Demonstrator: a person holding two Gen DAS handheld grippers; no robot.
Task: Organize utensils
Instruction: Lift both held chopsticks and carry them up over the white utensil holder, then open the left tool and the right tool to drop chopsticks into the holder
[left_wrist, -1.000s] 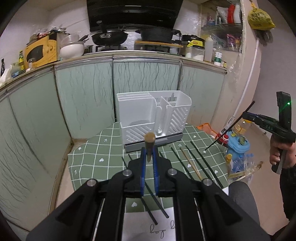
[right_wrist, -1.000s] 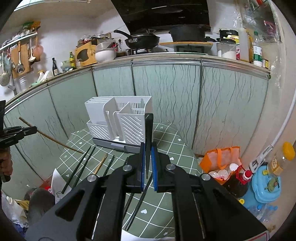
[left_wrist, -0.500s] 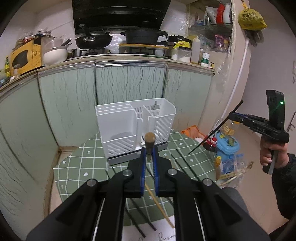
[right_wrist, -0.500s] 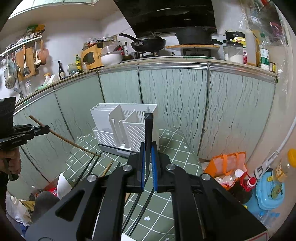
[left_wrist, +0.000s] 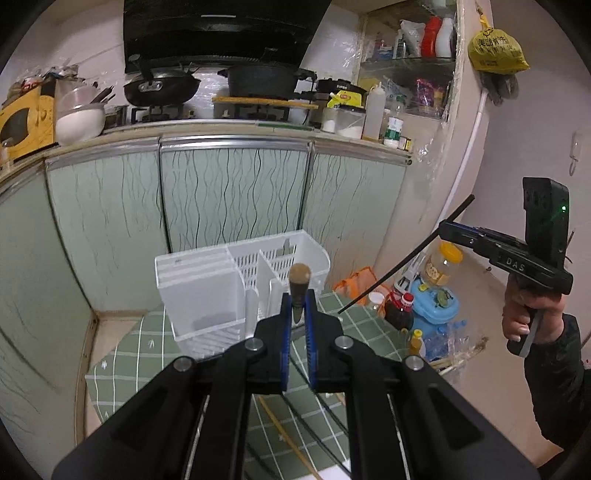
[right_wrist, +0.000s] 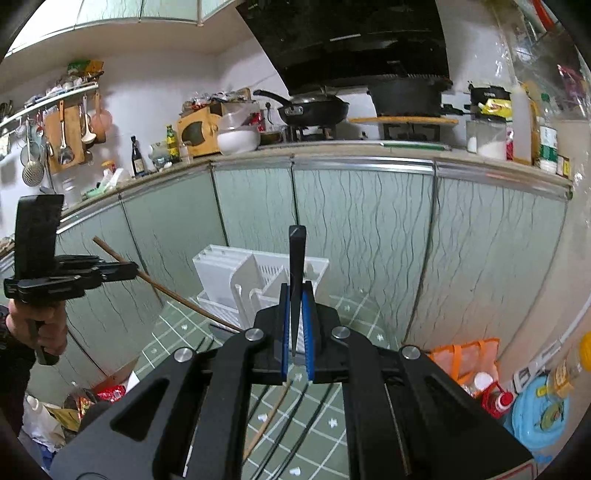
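The white utensil caddy (left_wrist: 236, 291) stands on the green checked table (left_wrist: 122, 354); one slim dark utensil stands upright in its slotted right compartment, while the solid left section's contents are hidden. The left gripper (left_wrist: 297, 314) has its jaws clenched on a brown wooden chopstick (left_wrist: 299, 284), seen full length in the right wrist view. The right gripper (right_wrist: 296, 325) grasps a black chopstick (right_wrist: 296, 266). More chopsticks (right_wrist: 288, 417) lie on the table.

Pale green cabinet doors (left_wrist: 232, 192) with wavy dark lines run under a cluttered counter (right_wrist: 369, 147). A black range hood (left_wrist: 221, 29) hangs against white walls (right_wrist: 166, 85).
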